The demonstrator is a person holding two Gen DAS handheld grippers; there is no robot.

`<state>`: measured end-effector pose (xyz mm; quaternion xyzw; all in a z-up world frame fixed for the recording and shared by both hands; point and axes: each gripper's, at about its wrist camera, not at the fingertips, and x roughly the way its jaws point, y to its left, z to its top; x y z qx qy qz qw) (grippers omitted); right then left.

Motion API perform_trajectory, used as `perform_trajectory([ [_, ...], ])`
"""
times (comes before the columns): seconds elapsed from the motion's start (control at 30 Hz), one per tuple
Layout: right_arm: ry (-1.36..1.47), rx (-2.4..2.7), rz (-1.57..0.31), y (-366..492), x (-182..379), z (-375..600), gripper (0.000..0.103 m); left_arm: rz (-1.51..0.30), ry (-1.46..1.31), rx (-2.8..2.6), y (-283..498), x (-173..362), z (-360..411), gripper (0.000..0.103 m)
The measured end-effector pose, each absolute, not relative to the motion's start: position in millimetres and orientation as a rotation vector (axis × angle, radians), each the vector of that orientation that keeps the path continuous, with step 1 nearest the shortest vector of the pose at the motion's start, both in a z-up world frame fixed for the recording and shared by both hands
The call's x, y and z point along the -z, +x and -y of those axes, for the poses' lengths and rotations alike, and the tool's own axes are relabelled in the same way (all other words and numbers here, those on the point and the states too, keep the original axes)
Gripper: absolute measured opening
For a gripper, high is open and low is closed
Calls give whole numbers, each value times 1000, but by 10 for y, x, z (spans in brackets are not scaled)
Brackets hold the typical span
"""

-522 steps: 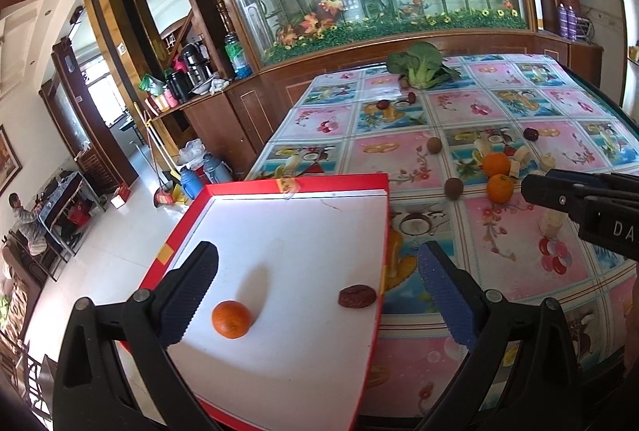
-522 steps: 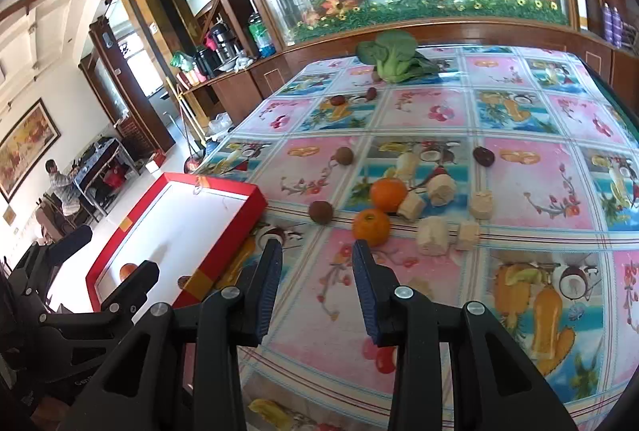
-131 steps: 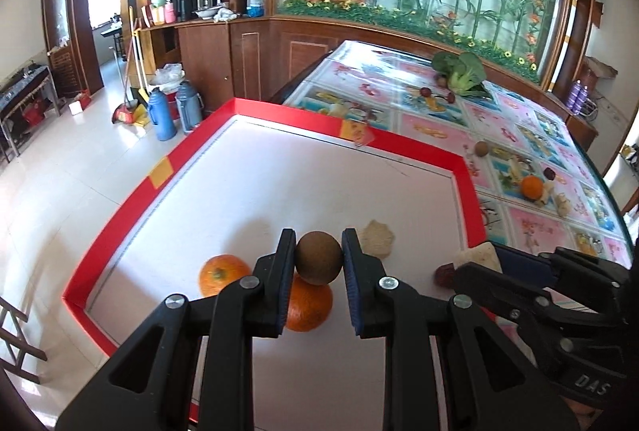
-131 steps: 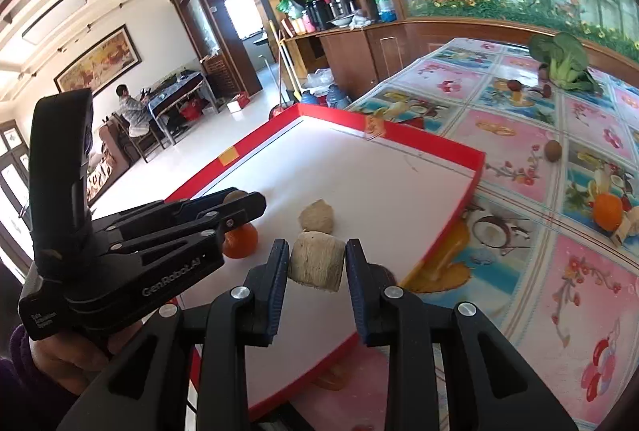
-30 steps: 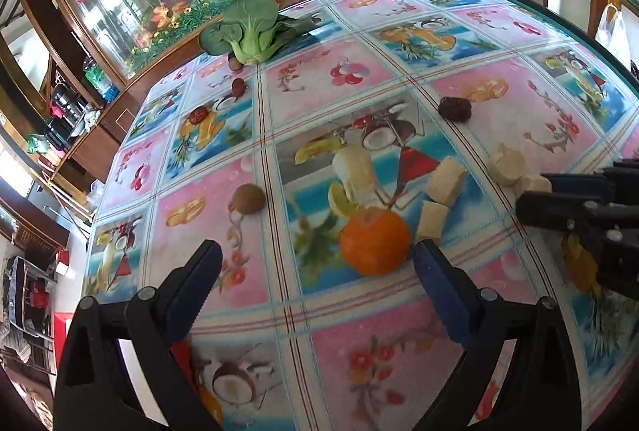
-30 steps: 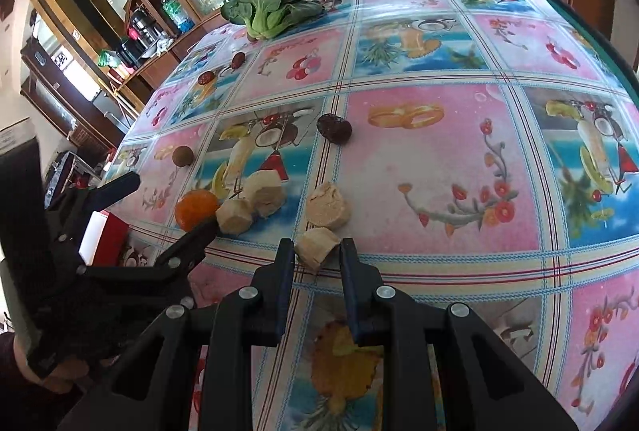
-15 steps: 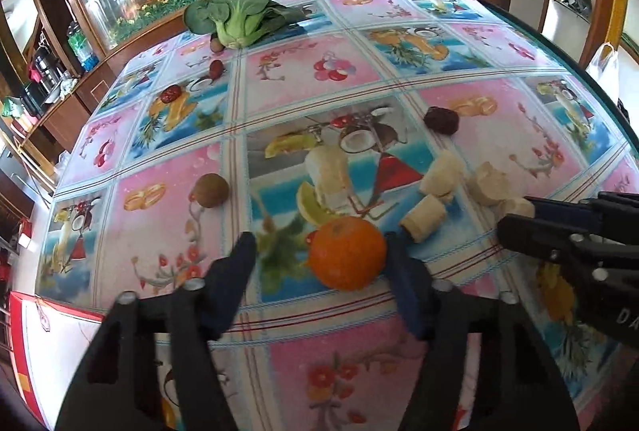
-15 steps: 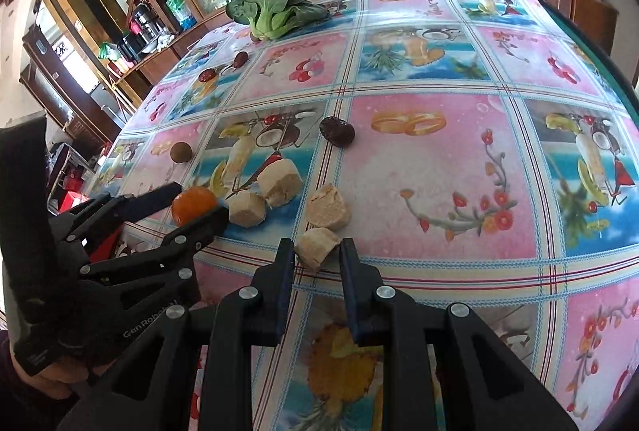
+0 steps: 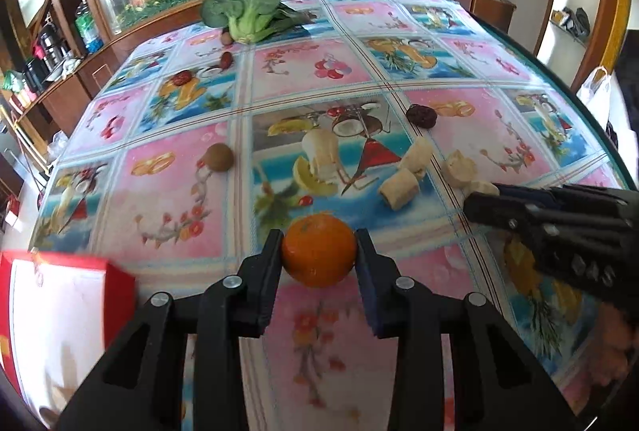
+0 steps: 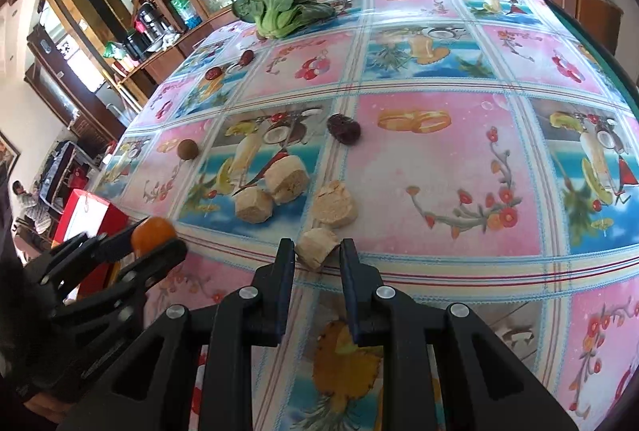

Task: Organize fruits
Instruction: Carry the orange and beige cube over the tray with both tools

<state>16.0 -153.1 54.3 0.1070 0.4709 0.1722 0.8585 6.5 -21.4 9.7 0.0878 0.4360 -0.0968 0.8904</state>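
Observation:
An orange sits on the fruit-print tablecloth between the fingers of my left gripper. Its jaws are closing and both pads touch the orange's sides. The right wrist view shows the same orange in the left gripper at the left. My right gripper is shut on a pale tan chunk that rests on the cloth. In the left wrist view the right gripper reaches in from the right, beside more pale chunks.
A red tray with a white inside lies at the lower left. A brown round fruit, a dark date and smaller dates lie on the cloth. A leafy green vegetable sits at the far edge. A person sits far left.
The left gripper's wide jaws have closed in until they touch the orange, and its view has shifted so the red tray corner shows. The right gripper keeps still on its chunk.

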Motion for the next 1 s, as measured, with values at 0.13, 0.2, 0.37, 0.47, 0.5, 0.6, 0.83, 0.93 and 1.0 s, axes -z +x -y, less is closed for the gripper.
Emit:
perform_trajectory([
  [0.13, 202, -418, -951, 94, -590, 1432, 21, -875, 162, 200, -213, -199, 103, 38],
  [0.2, 187, -460, -918, 39, -636, 1369, 21, -859, 147, 197, -328, -253, 46, 38],
  [0.37, 146, -523, -815, -99, -766, 1279, 21, -838, 111, 196, -493, -348, -40, 38],
  [0.47, 128, -546, -768, -169, -820, 1239, 21, -826, 97, 198, -562, -385, -62, 38],
  [0.5, 116, -545, -758, -186, -829, 1223, 21, -821, 92, 197, -588, -399, -69, 38],
  [0.6, 63, -511, -737, -209, -821, 1155, 21, -809, 87, 190, -650, -417, -95, 38],
  [0.83, 36, -505, -726, -218, -799, 1124, 21, -790, 69, 145, -726, -429, -216, 38],
  [0.93, 29, -500, -730, -218, -791, 1117, 21, -780, 63, 126, -746, -432, -273, 38],
  [1.0, 23, -497, -728, -228, -783, 1109, 21, -773, 61, 116, -756, -439, -305, 38],
])
